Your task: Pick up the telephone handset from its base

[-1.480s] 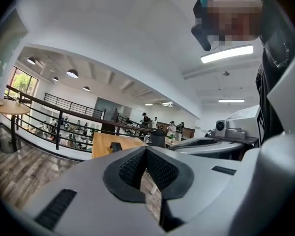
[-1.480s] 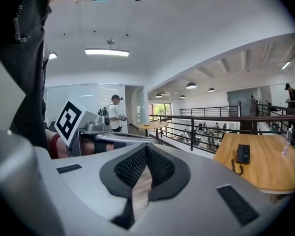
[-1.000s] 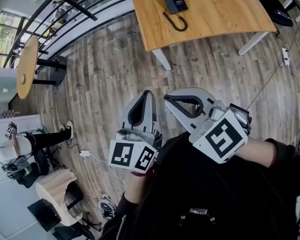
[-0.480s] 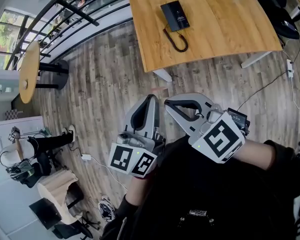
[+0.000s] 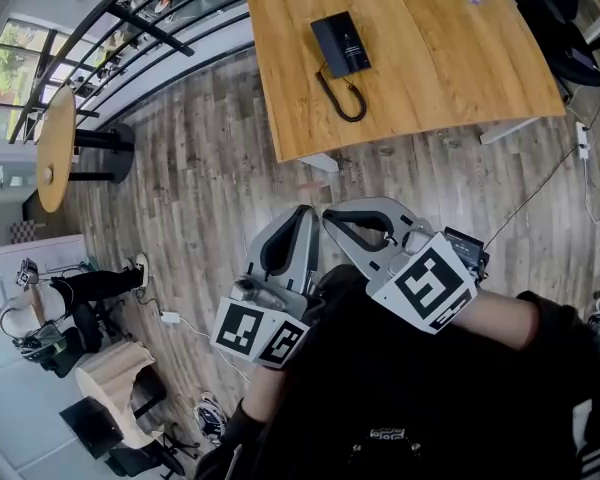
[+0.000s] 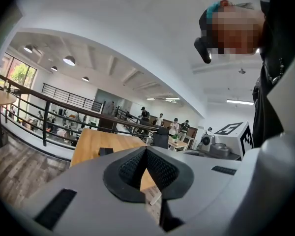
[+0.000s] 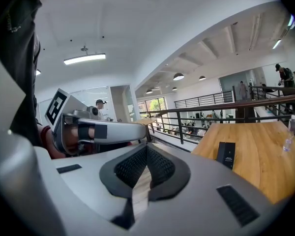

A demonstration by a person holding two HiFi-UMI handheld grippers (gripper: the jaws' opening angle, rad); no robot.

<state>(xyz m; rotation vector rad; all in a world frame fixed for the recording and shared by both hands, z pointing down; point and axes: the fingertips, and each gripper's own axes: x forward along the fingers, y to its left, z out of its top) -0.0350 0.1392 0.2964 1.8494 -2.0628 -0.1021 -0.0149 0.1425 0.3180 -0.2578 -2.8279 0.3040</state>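
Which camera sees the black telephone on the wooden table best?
The head view: it looks down on the whole telephone and its looped cord on the table. In the right gripper view the telephone is small and seen from the side. In the left gripper view the telephone is only a tiny dark bit.

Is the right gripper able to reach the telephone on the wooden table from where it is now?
Probably not yet. The right gripper, shut and empty, hangs over the floor close to the person, and the telephone lies well ahead on the table. Nothing stands between them; coming closer seems needed.
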